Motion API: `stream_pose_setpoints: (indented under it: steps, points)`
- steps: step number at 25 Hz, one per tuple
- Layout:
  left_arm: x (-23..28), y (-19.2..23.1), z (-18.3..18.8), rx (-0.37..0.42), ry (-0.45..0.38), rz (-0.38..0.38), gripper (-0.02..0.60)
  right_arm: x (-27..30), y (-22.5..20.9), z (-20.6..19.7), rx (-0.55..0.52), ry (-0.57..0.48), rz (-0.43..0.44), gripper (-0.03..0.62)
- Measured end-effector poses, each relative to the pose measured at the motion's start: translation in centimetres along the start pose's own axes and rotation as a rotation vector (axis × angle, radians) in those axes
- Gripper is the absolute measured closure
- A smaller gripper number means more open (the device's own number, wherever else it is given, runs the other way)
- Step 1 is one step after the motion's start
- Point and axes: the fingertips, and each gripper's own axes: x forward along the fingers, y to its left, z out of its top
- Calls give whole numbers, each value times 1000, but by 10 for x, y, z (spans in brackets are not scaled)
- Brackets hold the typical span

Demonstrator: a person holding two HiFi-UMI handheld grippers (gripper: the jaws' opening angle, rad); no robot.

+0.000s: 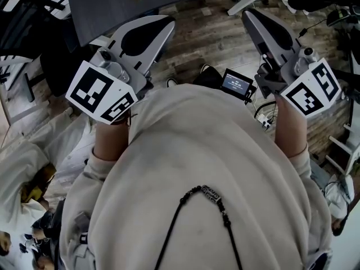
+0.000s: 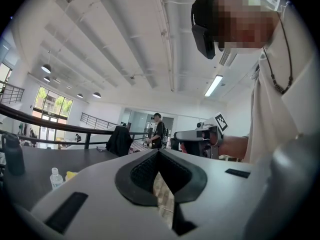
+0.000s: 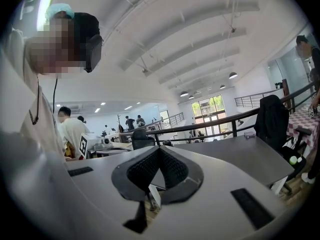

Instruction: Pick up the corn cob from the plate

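Neither a plate nor a definite corn cob shows in any view. In the left gripper view a small yellow thing [image 2: 70, 175] lies on the dark worktop [image 2: 35, 166] just beside a small clear bottle [image 2: 56, 178]. It is too small to tell whether it is the cob.

As a judgement, a corn cob is light, stiff and round. Its bumpy kernels give the pads some bite, but it can roll on a plate. The best hold is likely across its middle, with the jaws square to its length.

The left hand-held gripper [image 2: 159, 153] has its pads together at the tip with nothing between them. The right hand-held gripper [image 3: 159, 150] is closed and empty too. Both would have to open before any grasp.

In the head view both are held up close to the person's chest, pointing out over the wooden floor [image 1: 208, 35] towards the worktop, and are well apart from it. A small screen [image 1: 236, 84] sits low between them. A dark flask [image 2: 13, 156] stands at the worktop's left end, near the bottle. If the yellow thing is the cob, the bottle beside it would crowd one jaw.
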Motion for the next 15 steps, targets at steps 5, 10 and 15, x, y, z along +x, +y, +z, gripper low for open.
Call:
stream_pose_setpoints:
  steps: [5, 10, 15]
  points:
    - [2, 18, 2, -10, 3, 51, 580, 18, -20, 2, 42, -6, 32, 582]
    - [7, -7, 2, -28, 30, 48, 580, -5, -22, 2, 76, -13, 18, 582]
    - [-2, -46, 1, -27, 32, 4, 580, -37, 3, -2, 59, -14, -13, 582]
